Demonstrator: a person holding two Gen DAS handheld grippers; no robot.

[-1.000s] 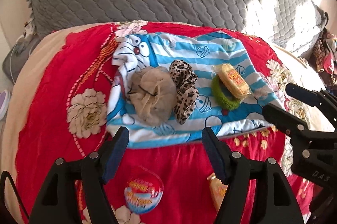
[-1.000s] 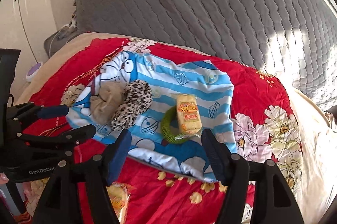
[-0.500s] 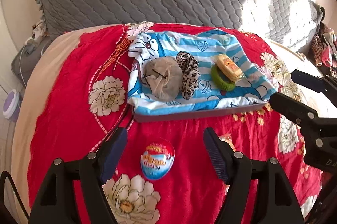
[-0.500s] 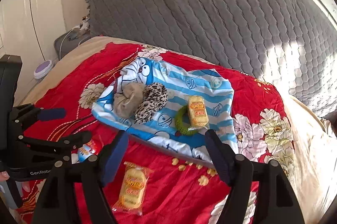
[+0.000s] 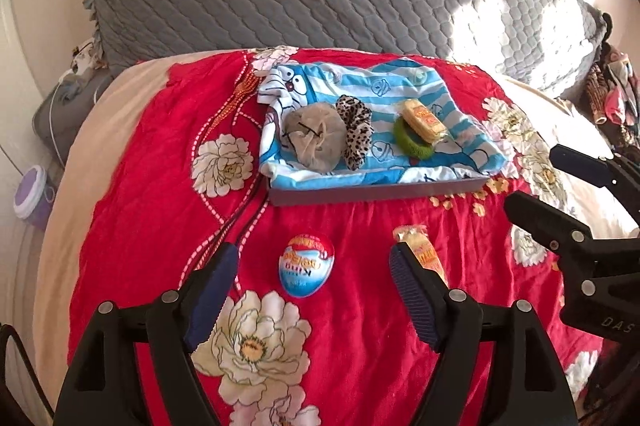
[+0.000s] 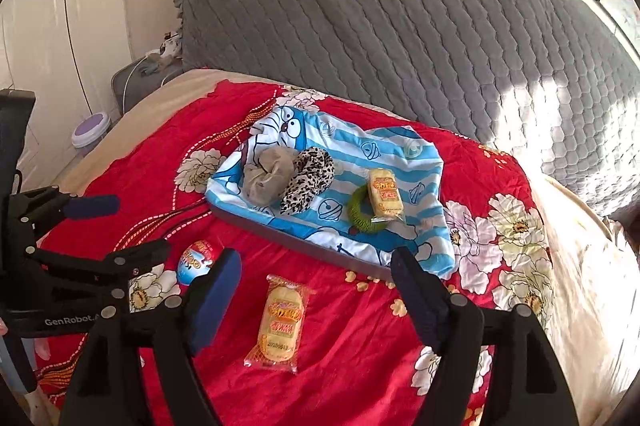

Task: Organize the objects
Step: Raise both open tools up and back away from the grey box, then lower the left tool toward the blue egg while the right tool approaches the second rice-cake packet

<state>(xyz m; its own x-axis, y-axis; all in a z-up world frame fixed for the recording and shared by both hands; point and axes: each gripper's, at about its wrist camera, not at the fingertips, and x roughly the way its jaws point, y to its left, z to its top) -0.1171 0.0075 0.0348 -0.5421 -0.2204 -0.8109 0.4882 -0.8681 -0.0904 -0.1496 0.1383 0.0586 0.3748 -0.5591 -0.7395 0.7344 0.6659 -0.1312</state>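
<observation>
Snack packet (image 6: 280, 324) lies loose on the red floral bedspread (image 6: 352, 366) just in front of the tray, with an egg-shaped toy (image 5: 305, 265) beside it to the left. Tray (image 5: 360, 191), lined with a blue striped cartoon cloth (image 5: 384, 93), holds a beige scrunchie (image 5: 315, 136), a leopard scrunchie (image 5: 356, 131), a green hair tie (image 5: 412, 145) and a second snack packet (image 5: 423, 119) resting on that tie. Left gripper (image 5: 314, 290) and right gripper (image 6: 316, 290) hover above the bedspread, both jaws opening wide and gripping nothing.
</observation>
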